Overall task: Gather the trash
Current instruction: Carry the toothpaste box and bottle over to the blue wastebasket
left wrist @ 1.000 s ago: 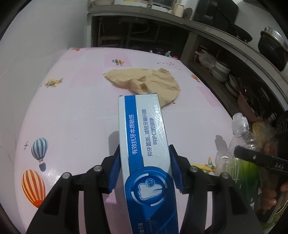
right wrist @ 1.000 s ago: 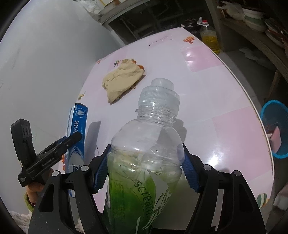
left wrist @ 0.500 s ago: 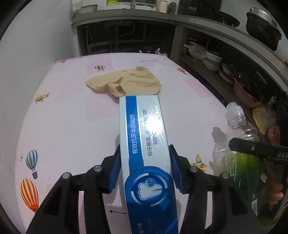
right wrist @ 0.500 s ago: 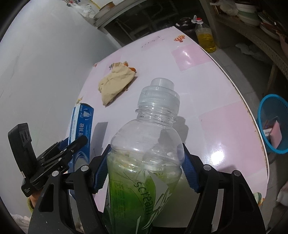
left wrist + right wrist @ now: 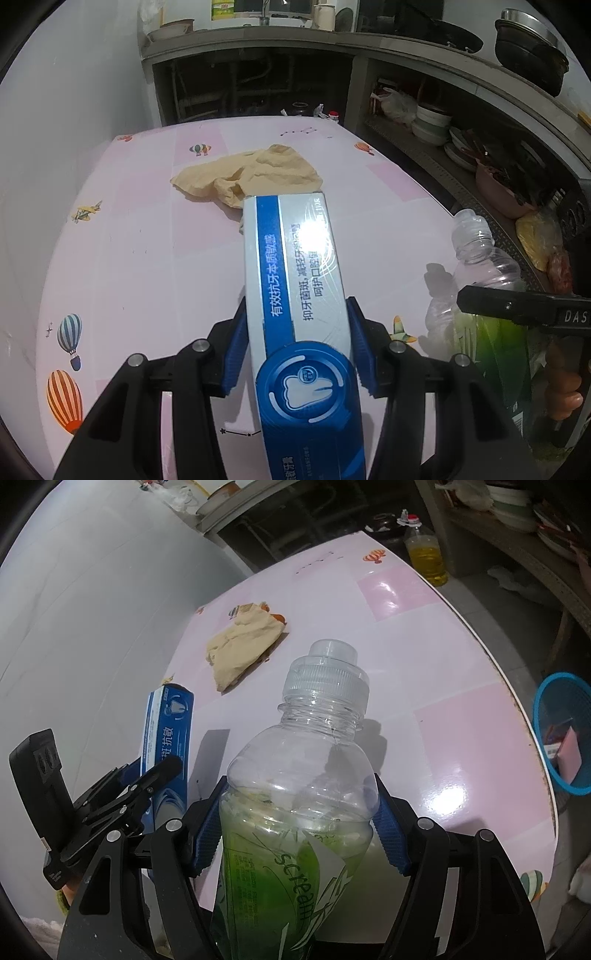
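My left gripper point(image 5: 295, 343) is shut on a blue and white toothpaste box point(image 5: 295, 273), held above the pink table point(image 5: 147, 258). My right gripper point(image 5: 299, 834) is shut on a clear plastic bottle with a green label point(image 5: 295, 805), also lifted above the table. The box also shows in the right wrist view point(image 5: 168, 731) at the left, and the bottle shows in the left wrist view point(image 5: 480, 266) at the right. A blue wastebasket point(image 5: 561, 731) stands on the floor beyond the table's right edge.
A crumpled beige cloth point(image 5: 247, 177) lies on the table's far half. A bottle of yellow oil point(image 5: 426, 557) stands on the floor past the far edge. Kitchen shelves with bowls point(image 5: 432, 125) run along the right. A white wall is at the left.
Both grippers have risen and pulled back a little from the table while holding their objects. The blue wastebasket shows more fully at the right.
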`<control>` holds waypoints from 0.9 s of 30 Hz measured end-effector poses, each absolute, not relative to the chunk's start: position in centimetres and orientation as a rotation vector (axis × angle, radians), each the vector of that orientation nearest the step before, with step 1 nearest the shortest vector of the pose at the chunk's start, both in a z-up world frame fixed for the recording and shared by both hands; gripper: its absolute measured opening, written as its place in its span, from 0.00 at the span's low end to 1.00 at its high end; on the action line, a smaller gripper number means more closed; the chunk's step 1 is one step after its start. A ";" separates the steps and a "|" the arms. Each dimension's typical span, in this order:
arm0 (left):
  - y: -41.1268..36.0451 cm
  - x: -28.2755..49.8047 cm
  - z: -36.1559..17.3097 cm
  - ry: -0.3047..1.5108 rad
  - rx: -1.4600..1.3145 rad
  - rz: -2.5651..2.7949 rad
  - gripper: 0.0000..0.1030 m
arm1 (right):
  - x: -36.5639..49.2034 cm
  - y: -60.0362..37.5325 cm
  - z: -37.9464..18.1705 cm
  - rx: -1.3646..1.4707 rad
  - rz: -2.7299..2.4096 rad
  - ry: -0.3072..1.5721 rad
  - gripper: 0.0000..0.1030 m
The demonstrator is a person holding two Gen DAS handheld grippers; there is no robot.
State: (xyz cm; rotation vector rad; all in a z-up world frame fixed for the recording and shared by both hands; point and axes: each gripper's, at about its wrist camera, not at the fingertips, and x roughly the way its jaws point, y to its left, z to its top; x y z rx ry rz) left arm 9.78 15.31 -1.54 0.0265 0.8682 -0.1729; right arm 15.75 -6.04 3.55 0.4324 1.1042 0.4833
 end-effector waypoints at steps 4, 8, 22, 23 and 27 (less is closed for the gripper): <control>15.1 9.6 -1.2 0.854 0.033 -0.173 0.47 | 15.6 -6.0 3.7 0.432 0.491 1.098 0.66; 14.8 9.3 -0.9 0.840 0.043 -0.173 0.47 | 15.4 -6.3 3.9 0.437 0.498 1.089 0.66; 13.7 9.2 0.5 0.793 0.014 -0.260 0.47 | 14.2 -8.5 4.7 0.470 0.466 1.063 0.66; 13.5 9.2 0.7 0.789 0.013 -0.271 0.47 | 14.1 -8.8 4.8 0.476 0.460 1.062 0.66; 12.4 9.4 1.0 0.785 0.018 -0.302 0.47 | 13.8 -9.7 4.9 0.504 0.444 1.051 0.66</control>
